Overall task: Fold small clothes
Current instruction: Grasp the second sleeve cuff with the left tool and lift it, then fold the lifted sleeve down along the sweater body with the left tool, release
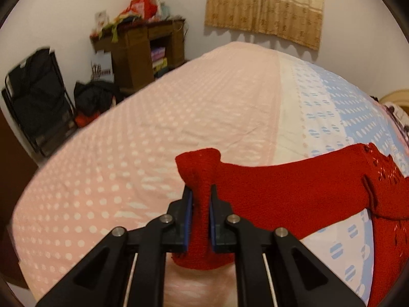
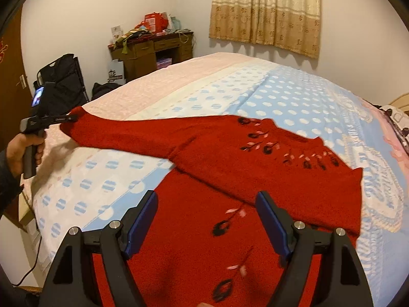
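Note:
A small red knit sweater with black and pink flower stitching lies on the bed. Its left sleeve is stretched out to the left. My left gripper is shut on the cuff of that sleeve and holds it a little above the bed; it also shows in the right wrist view, held by a hand. My right gripper is open and empty just above the sweater's body. The sweater's right side is folded over its front.
The bed carries a pink, white and blue dotted cover. A cluttered wooden desk, a black folding chair and dark bags stand by the far wall. A curtain hangs behind the bed.

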Available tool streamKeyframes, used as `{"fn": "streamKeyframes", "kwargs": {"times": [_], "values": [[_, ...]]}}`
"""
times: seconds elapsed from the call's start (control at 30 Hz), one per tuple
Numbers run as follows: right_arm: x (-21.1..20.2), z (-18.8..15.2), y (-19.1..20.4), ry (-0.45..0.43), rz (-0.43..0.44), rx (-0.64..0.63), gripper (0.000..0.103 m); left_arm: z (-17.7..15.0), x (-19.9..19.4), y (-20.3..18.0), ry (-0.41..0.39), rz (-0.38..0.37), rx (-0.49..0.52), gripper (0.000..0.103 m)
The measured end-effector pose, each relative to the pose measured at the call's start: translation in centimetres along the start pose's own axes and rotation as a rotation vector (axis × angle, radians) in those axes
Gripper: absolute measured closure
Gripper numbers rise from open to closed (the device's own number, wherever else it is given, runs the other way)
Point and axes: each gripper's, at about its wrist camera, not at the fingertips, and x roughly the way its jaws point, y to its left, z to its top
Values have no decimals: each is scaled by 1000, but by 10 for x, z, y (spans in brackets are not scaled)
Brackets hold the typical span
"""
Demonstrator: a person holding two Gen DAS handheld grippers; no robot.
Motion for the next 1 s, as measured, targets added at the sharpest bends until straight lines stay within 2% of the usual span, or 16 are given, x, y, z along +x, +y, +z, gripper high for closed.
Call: {"fn": "streamKeyframes", "kwargs": {"times": [0.2, 0.33, 0.53, 0.8, 1.0], "values": [[4, -5, -15, 3, -19, 31, 24, 11, -30, -44, -66, -45, 103, 92], [11, -15, -20, 29, -19, 38, 24, 17, -46, -68, -83, -96, 146, 92], [8, -20, -34, 23, -29, 59, 24, 27, -64, -104, -89, -173, 197, 92], [2, -30, -55, 17, -35, 108, 24, 42, -67, -135, -26, -304, 147, 92], [0, -42, -68, 22, -44, 130, 24, 47, -72, -157, -12, -362, 103, 92]]}}
